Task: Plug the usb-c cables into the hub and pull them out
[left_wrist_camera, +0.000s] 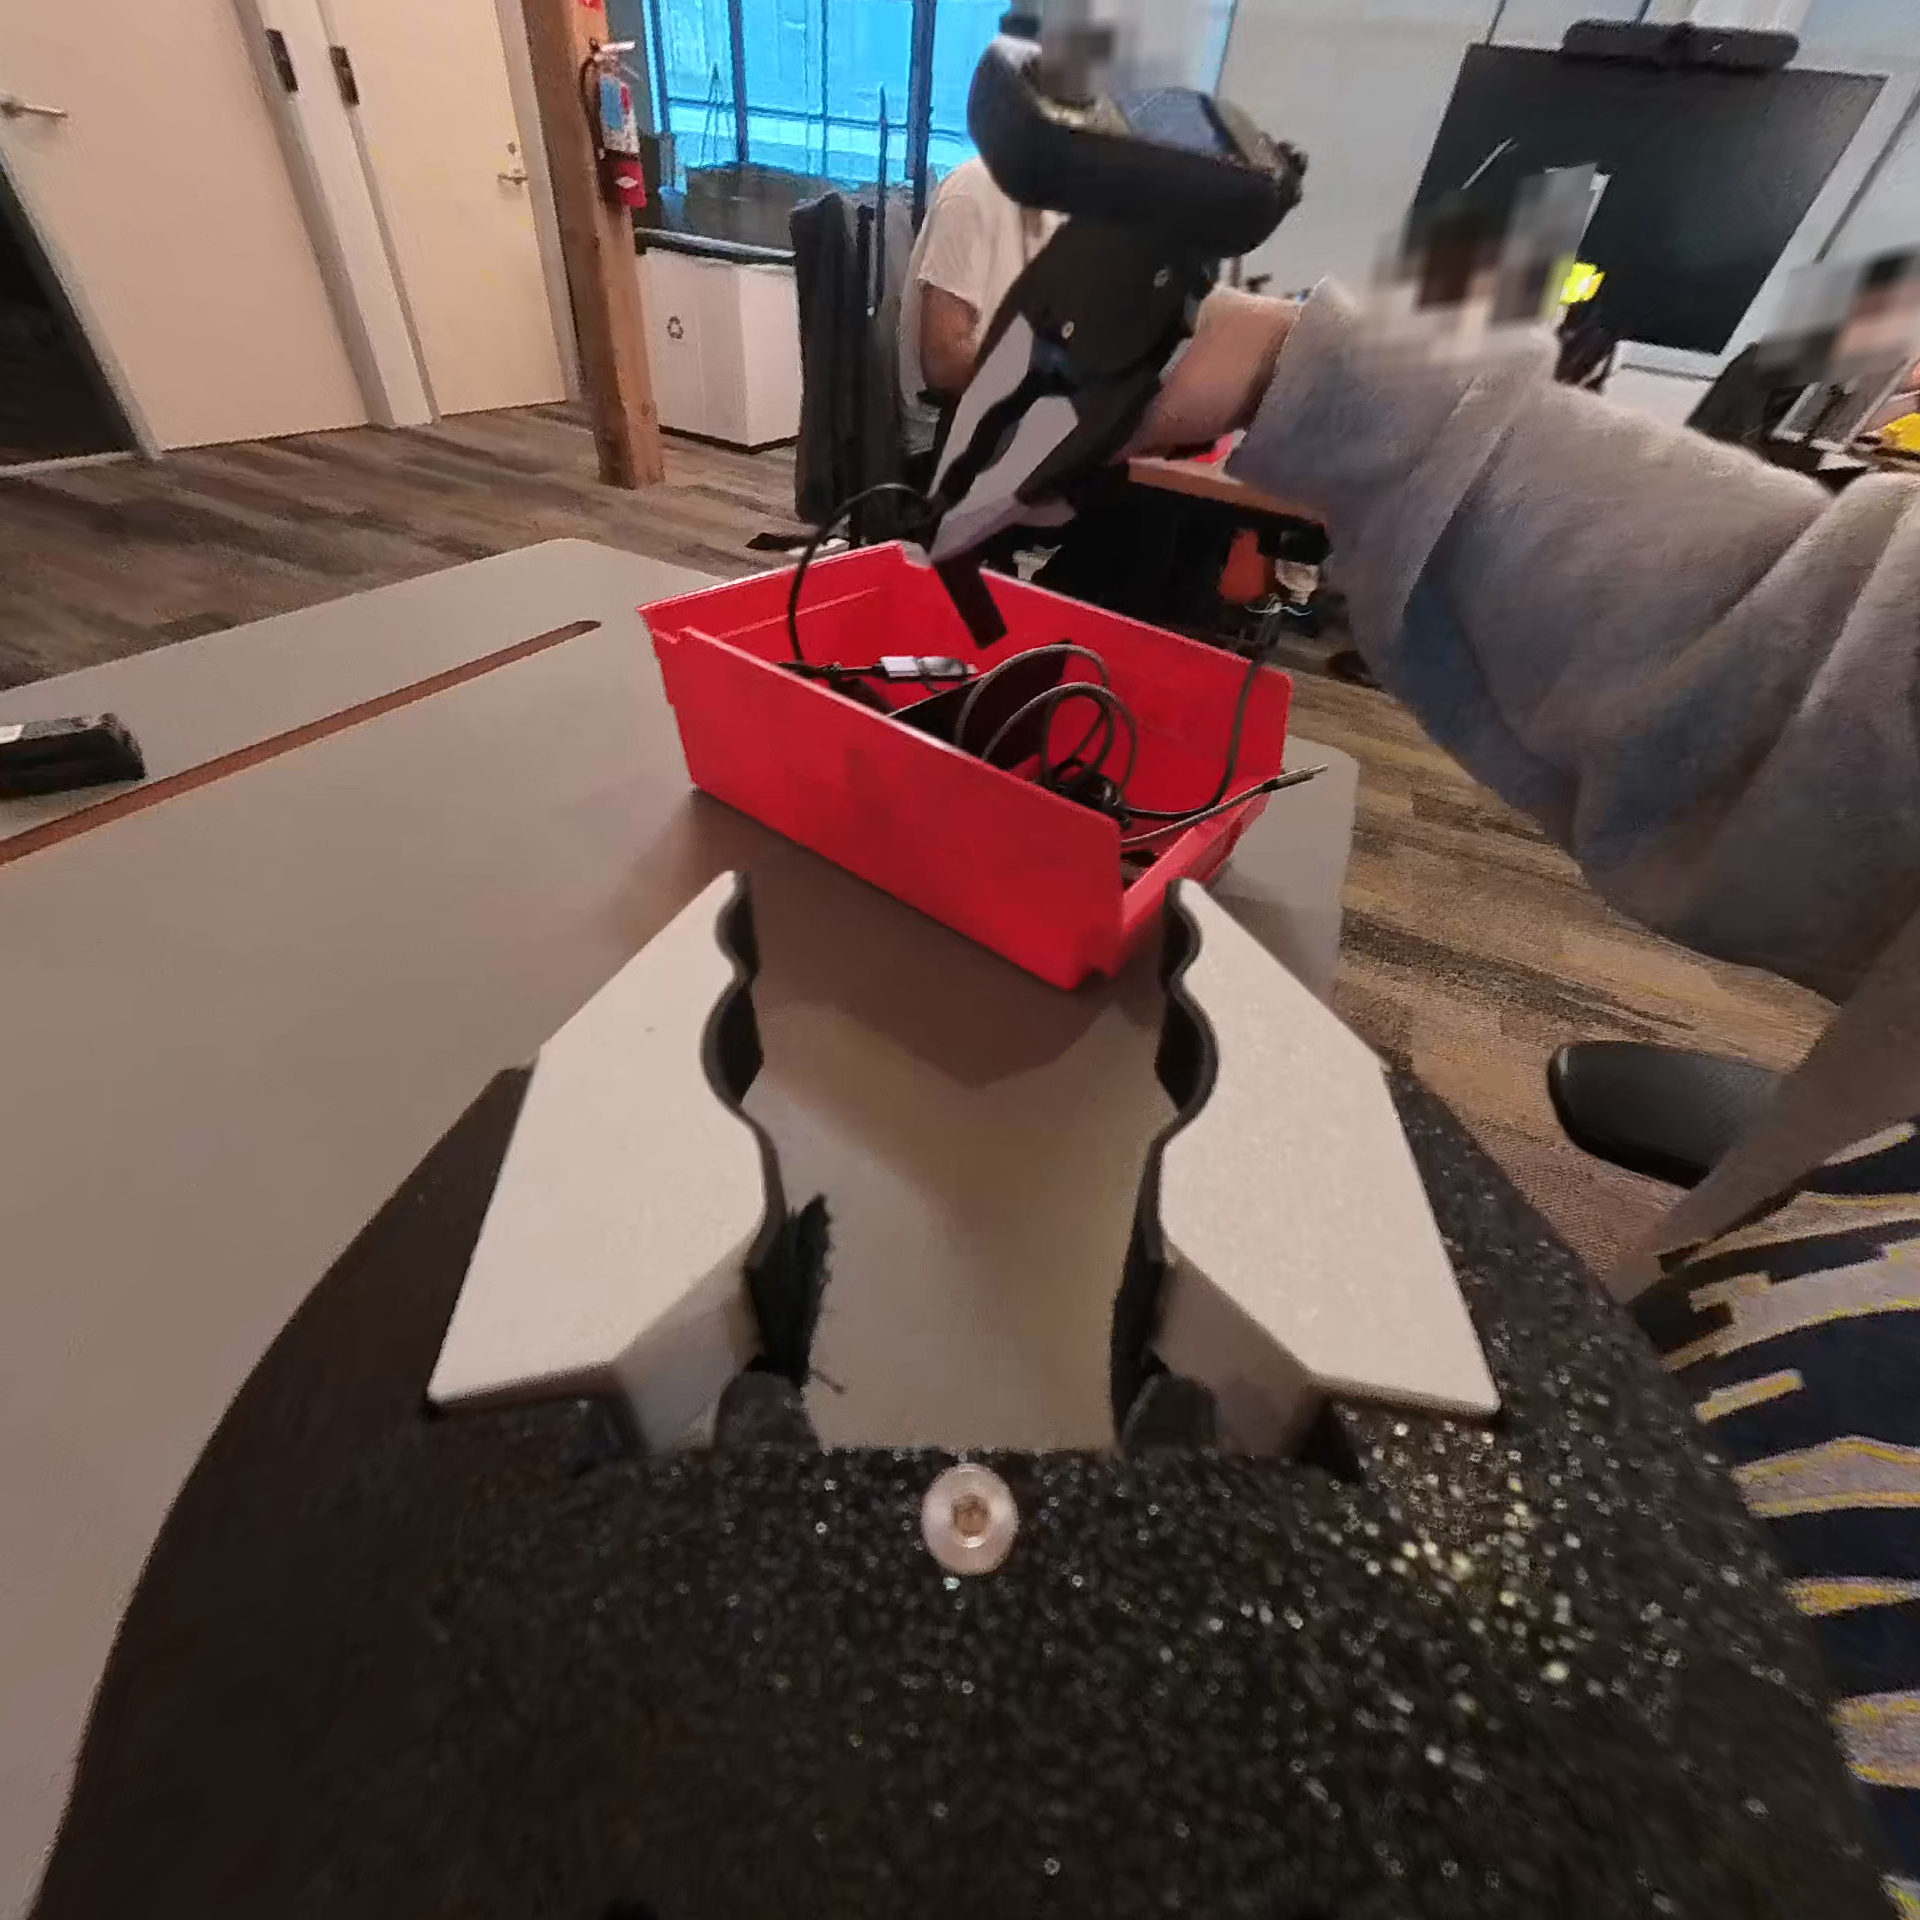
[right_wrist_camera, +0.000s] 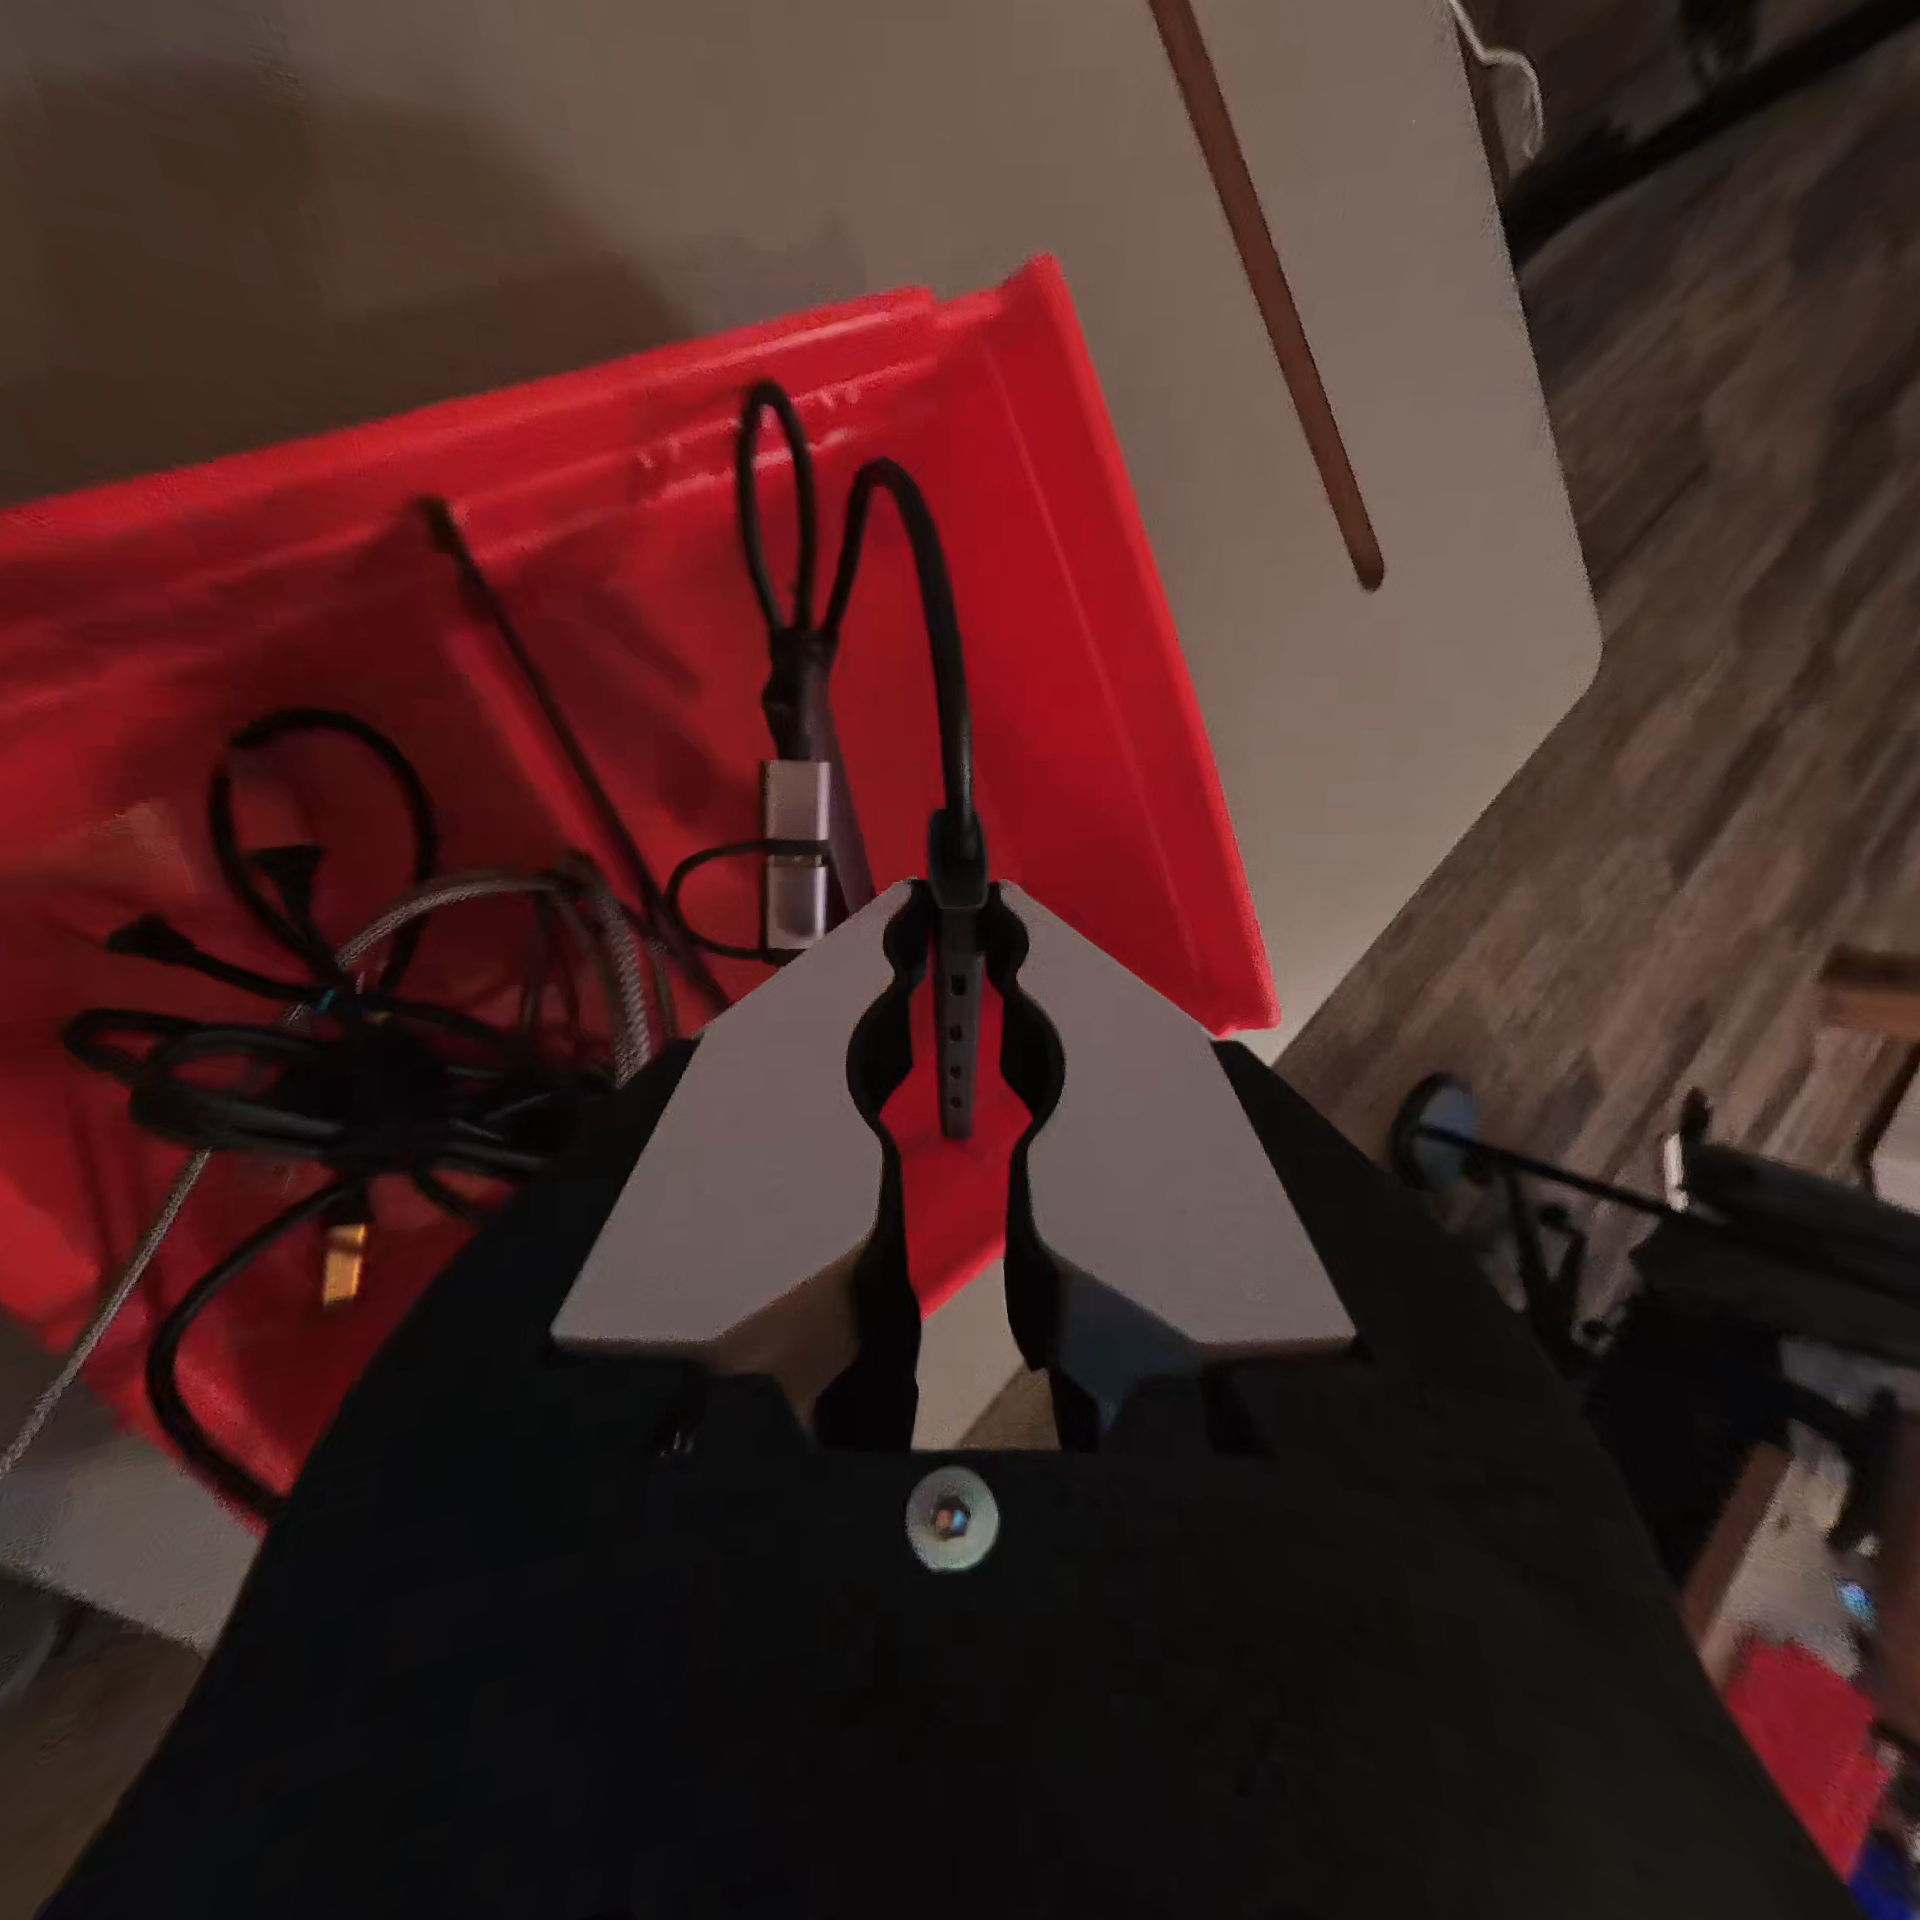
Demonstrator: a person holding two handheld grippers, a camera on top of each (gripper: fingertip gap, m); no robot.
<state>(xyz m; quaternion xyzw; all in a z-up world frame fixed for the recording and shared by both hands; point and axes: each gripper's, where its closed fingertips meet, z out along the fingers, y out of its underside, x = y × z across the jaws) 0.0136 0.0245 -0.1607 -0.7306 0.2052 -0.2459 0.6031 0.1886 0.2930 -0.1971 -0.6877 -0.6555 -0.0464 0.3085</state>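
A red bin [left_wrist_camera: 966,821] sits in the centre of the left wrist view, near the far right corner of a grey table [left_wrist_camera: 260,935]. Inside it lies a tangle of black cables [left_wrist_camera: 1049,727], a grey braided cable [right_wrist_camera: 468,904] and a small silver adapter [right_wrist_camera: 797,868]; one thin cable [left_wrist_camera: 1236,800] pokes out over the bin's low right end. In the right wrist view, lower left, a gold-tipped plug [right_wrist_camera: 343,1262] shows among the coils.

The left gripper [left_wrist_camera: 956,914] is at the bottom of its own view with its fingers spread wide, only bare table between them, short of the bin's near wall.

The right gripper [right_wrist_camera: 956,904] is above the bin, its tips pinched on a slim black hub [right_wrist_camera: 956,1008] with a row of small ports along its edge; the hub's black lead [right_wrist_camera: 935,623] arcs away toward the upper centre of that frame. The pads appear to press both its sides, though the picture is dim.

A black rectangular object [left_wrist_camera: 62,753] lies at the left edge of the table.
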